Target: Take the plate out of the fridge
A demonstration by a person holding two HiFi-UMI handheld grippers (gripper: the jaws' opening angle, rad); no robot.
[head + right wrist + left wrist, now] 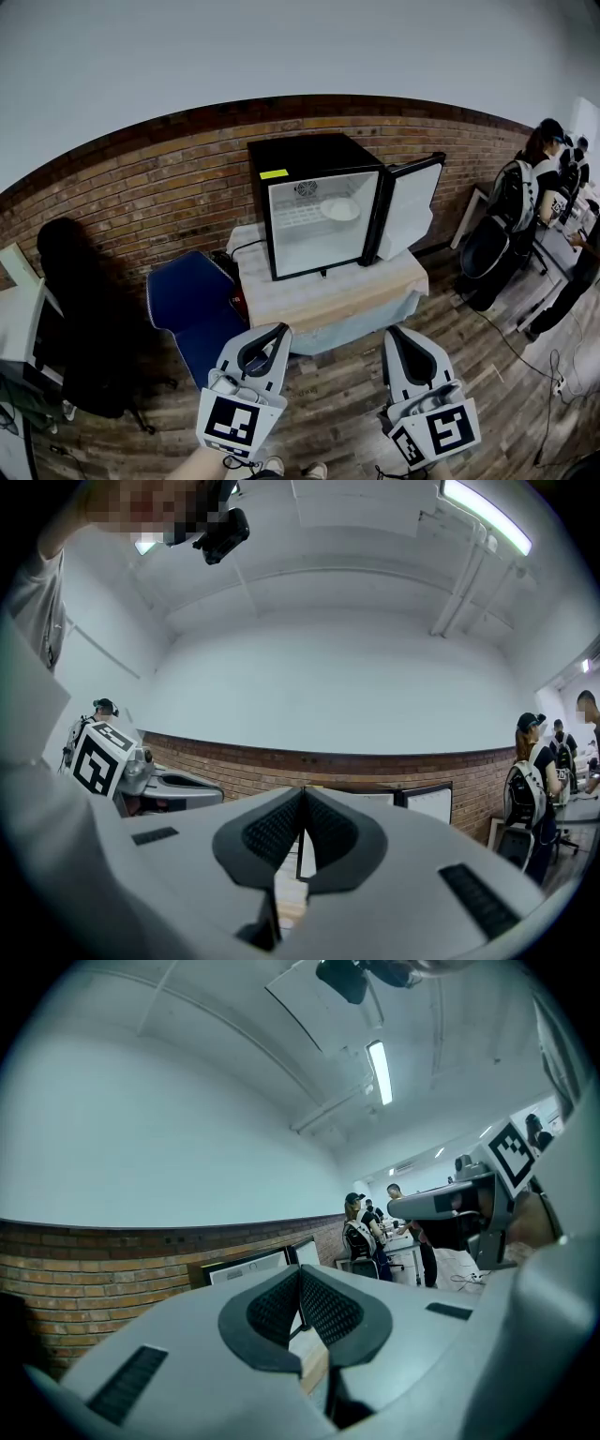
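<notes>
The task has barely begun as far as the plate goes: the fridge point(314, 169) stands on a cloth-covered table point(328, 295) with its door point(410, 206) already swung wide to the right, so the inside is open to reach, but the plate point(340, 209) lies untouched on the wire shelf point(295, 217) in the upper right part of the compartment. What is left is nearly everything: closing the gap to the fridge, reaching in, taking the plate by its rim and drawing it out past the door. Both tools hang low in the head view, well apart from the table and fridge, side by side and aimed roughly toward it. The left gripper point(280, 330) has its dark ribbed pads point(272, 1312) pressed together at the tips with nothing between them, only the distant fridge showing beyond. The right gripper point(395, 332) is likewise closed, its pads point(330, 832) meeting at the tips and holding nothing. By my judgement, at least one of them must open before it can take the plate's edge.
</notes>
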